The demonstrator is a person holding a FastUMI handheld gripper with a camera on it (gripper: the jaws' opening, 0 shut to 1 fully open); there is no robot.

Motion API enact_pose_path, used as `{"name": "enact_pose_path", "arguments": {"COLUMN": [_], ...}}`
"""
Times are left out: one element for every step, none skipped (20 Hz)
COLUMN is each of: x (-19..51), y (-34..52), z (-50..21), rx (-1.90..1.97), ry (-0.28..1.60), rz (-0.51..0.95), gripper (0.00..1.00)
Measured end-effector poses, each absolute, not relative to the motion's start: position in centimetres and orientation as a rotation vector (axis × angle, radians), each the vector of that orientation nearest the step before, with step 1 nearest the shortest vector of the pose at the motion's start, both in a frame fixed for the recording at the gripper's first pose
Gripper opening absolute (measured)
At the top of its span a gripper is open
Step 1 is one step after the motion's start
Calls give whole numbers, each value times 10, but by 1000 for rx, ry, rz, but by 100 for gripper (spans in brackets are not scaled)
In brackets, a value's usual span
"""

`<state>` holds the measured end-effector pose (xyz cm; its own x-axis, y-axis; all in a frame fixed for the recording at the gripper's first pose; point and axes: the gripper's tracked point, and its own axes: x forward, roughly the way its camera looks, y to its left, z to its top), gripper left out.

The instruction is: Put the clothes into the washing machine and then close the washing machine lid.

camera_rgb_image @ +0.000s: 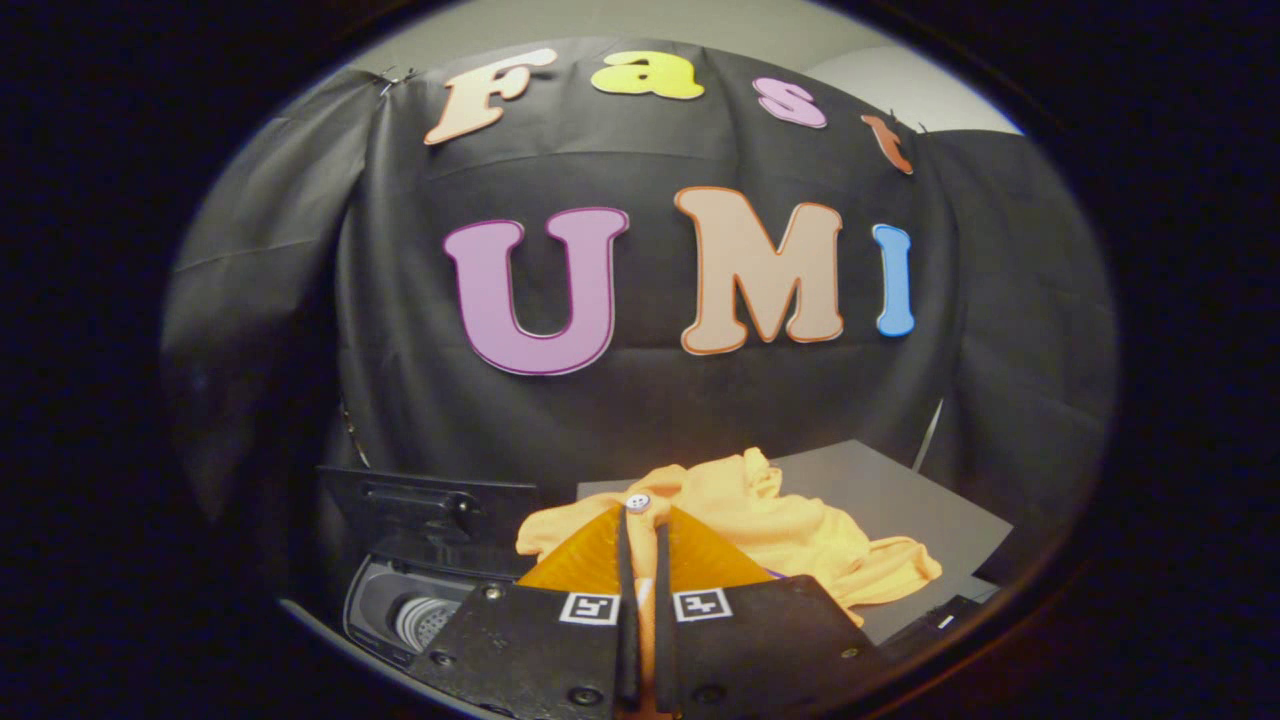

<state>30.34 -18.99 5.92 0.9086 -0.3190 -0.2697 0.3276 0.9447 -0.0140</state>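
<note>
An orange garment (790,530) with a white button hangs bunched in front of me. My gripper (640,525) is shut on a fold of it, with a thin strip of cloth pinched between both fingers and the button just at their tips. The rest of the garment drapes to the right over a grey table (900,500). Below and to the left of the fingers stands a small washing machine (400,610). Its dark lid (430,510) is raised, and the pale drum with its ribbed hub shows inside.
The black cloth wall of the booth rises close behind the table and the machine. The grey tabletop runs off to the right beyond the garment, and a dark object (940,620) lies at its near right edge.
</note>
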Motion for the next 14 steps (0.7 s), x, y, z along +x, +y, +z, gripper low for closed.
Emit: {"name": "enact_pose_path", "arguments": {"x": [309, 316, 320, 325, 331, 336, 340, 345, 350, 355, 359, 364, 368, 373], "y": [-178, -165, -155, -144, -132, -122, -111, -99, -88, -79, -68, -58, -49, -40], "z": [59, 59, 58, 57, 54, 51, 48, 43, 36, 31, 25, 19, 12, 4], "rx": [29, 23, 20, 21, 21, 18, 15, 14, 15, 17, 23, 27, 34, 43], "ry": [276, 280, 279, 283, 287, 289, 294, 305, 313, 316, 322, 334, 339, 346], "rz": [-315, -294, -280, -260, -242, -226, -210, -192, -176, -161, -144, -127, -113, -101], "gripper": [6, 6, 6, 6, 6, 6, 6, 6, 6, 6, 6, 6, 6, 6]}}
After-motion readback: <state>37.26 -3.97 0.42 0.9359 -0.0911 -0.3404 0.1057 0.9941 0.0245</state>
